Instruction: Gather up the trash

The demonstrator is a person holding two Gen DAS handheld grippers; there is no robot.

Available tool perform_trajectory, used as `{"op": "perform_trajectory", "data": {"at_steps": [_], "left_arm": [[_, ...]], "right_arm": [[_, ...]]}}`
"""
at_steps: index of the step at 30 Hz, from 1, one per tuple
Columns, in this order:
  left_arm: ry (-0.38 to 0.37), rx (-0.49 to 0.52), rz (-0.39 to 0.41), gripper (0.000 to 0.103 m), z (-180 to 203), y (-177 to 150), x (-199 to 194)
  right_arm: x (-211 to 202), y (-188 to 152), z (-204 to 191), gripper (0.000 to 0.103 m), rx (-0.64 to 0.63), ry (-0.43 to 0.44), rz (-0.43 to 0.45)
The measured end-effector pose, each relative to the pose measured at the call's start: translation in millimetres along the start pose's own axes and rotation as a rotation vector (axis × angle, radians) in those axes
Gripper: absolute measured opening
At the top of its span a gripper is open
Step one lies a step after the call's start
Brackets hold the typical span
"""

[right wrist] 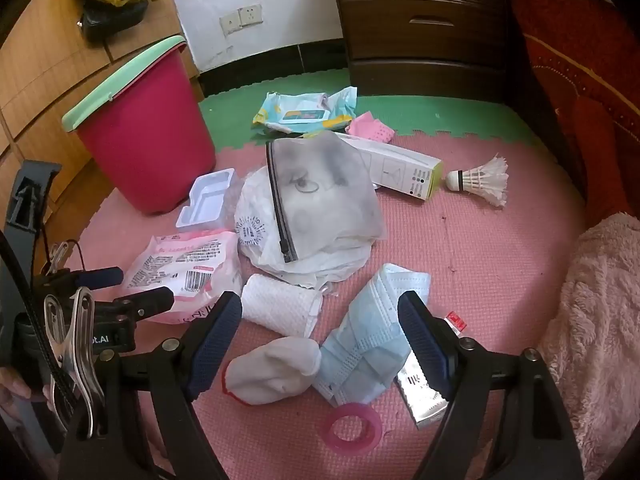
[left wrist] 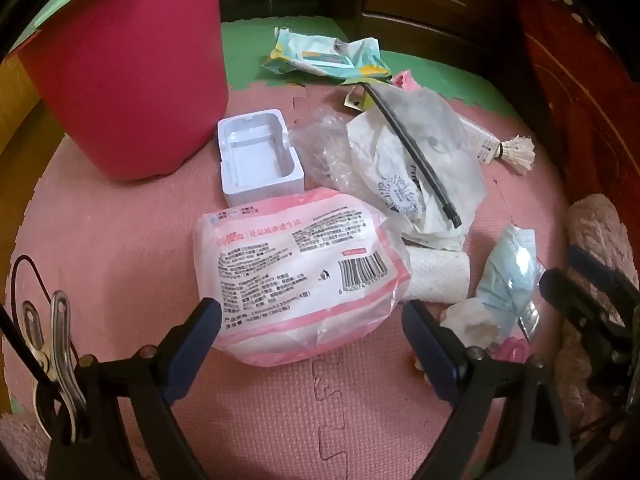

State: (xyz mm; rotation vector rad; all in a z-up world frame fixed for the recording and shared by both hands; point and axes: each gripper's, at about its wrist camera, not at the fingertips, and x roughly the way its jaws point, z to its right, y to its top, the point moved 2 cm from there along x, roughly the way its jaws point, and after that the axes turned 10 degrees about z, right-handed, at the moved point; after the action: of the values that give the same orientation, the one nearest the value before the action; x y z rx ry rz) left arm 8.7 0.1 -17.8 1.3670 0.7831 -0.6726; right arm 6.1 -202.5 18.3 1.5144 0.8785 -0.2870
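Note:
Trash lies scattered on a pink foam mat. My left gripper [left wrist: 312, 320] is open, its fingers on either side of a pink-and-white tissue pack [left wrist: 304, 276], also in the right wrist view [right wrist: 184, 268]. My right gripper [right wrist: 320, 320] is open just above a blue face mask [right wrist: 372, 320] and a white sock [right wrist: 276, 368]. A red bin [left wrist: 128, 72] with a green rim [right wrist: 120, 84] stands at the back left. A white plastic tray [left wrist: 258, 156], a grey zip bag [right wrist: 324, 196] and a folded paper towel [right wrist: 276, 308] lie between.
A wipes pack [right wrist: 304, 114], a carton [right wrist: 404, 170], a shuttlecock [right wrist: 480, 180], a pink tape ring [right wrist: 352, 426] and a silver wrapper [right wrist: 420, 400] lie on the mat. Dark drawers [right wrist: 420, 24] stand behind, a red bed side [right wrist: 580, 80] and pink fluffy fabric [right wrist: 592, 320] at right.

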Motion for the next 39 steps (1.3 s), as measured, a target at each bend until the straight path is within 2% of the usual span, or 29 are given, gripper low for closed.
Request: {"op": "perform_trajectory", "data": {"at_steps": [39], "left_arm": [[0.003, -0.001, -0.005, 0.094, 0.2, -1.0, 0.5]], "right_arm": [[2.1, -1.2, -1.1, 0.083, -0.001, 0.000, -0.004]]}}
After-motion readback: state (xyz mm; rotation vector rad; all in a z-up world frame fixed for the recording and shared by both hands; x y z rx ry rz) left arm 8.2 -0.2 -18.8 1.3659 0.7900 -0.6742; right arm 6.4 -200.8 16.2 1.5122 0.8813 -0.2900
